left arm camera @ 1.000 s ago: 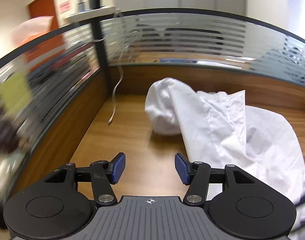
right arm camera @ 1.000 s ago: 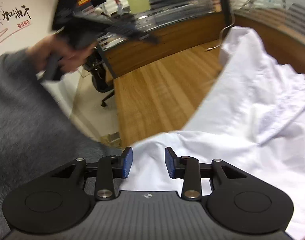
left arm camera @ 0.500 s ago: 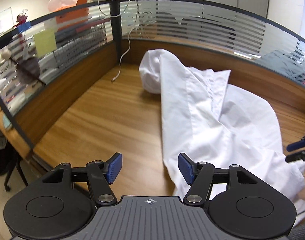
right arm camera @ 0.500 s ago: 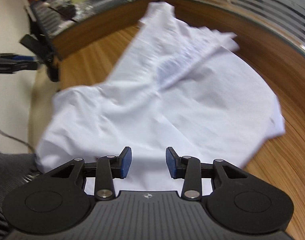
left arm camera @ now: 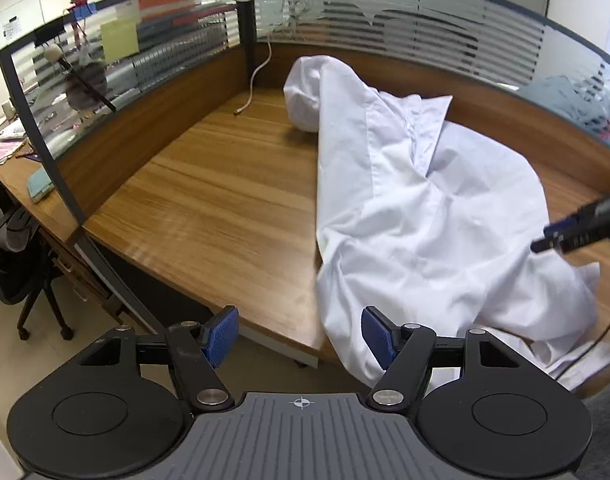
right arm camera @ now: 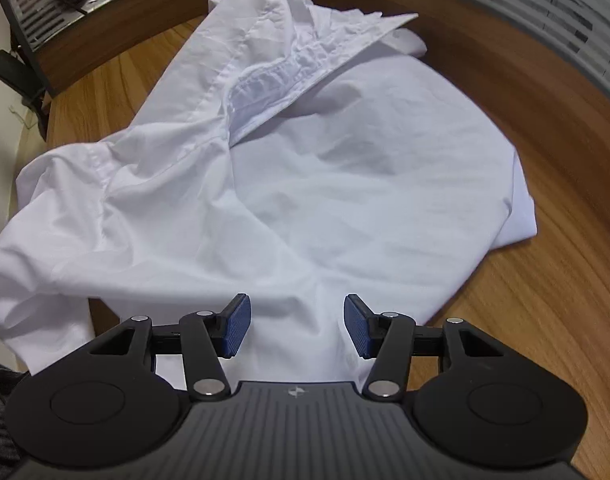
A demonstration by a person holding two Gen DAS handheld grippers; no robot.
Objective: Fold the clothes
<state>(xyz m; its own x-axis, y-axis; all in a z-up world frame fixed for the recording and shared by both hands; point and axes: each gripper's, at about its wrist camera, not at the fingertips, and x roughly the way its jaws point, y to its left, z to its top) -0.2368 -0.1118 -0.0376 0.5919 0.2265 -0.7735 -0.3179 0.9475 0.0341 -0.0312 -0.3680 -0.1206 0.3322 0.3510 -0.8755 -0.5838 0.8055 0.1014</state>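
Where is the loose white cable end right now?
In the left wrist view the cable end lies on the desk at upper centre, just left of the bunched shirt, below the partition post.

the shirt [right arm camera: 345,200] is thin white cloth, soft and wrinkly. the desk [left arm camera: 225,200] is brown wood with stripes, smooth and a bit shiny. the wall [left arm camera: 425,28] round it is shiny glass with frosted lines. the left gripper [left arm camera: 297,334] is dull black plastic with bumpy blue pads [left arm camera: 379,336] and shiny metal pins.
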